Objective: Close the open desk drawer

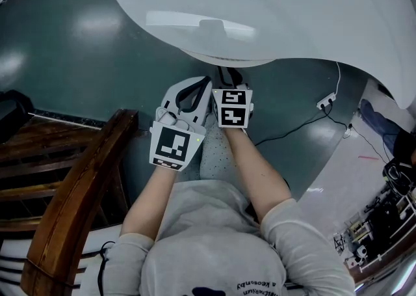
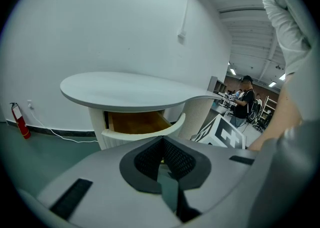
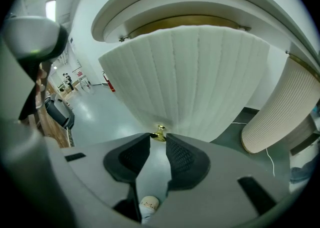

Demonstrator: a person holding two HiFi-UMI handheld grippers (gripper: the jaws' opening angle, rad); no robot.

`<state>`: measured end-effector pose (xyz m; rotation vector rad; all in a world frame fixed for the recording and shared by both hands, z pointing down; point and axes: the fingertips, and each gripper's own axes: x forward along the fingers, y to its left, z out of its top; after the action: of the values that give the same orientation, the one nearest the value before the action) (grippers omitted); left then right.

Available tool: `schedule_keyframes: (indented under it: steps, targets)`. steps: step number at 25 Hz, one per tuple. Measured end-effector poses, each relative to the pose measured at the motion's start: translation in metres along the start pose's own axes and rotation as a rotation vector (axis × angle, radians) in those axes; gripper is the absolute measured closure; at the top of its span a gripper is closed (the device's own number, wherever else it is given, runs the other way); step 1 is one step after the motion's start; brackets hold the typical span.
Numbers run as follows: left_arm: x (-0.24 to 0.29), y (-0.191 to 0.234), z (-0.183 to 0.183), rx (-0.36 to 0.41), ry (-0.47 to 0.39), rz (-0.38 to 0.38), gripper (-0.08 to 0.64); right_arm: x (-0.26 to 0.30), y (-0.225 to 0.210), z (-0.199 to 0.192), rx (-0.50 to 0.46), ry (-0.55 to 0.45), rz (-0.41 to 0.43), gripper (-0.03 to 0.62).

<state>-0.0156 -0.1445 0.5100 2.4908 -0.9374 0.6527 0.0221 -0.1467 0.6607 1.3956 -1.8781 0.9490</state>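
**Right gripper facing the knob of the open drawer**

The white desk [image 1: 273,8] is filling the top of the head view, and the person is standing close in front of it. The drawer [image 3: 195,76] is standing pulled out from under the desk top. Its ribbed, curved front is spreading wide from left to right across the right gripper view, and the wooden inside is showing above it. The way to close it seems to be straight ahead, into the desk.

The small brass knob [image 3: 160,132] is sitting low on the drawer front, just ahead of the right gripper [image 3: 158,138] and in line with the gap between its fingertips. These fingers are spread apart and are not pinching anything; the knob is not yet between the pads.

The left gripper [image 2: 161,142] is looking at the drawer from the side and from farther off, with its fingers pressed together on nothing. So the right hand seems the nearer one for the push.
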Motion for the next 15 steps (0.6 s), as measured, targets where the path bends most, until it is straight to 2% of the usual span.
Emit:
schedule_keyframes:
  steps: [15]
  targets:
    - [0.015, 0.010, 0.005, -0.021, 0.008, 0.013, 0.550, 0.021, -0.021, 0.036, -0.017, -0.042, -0.014, 0.483]
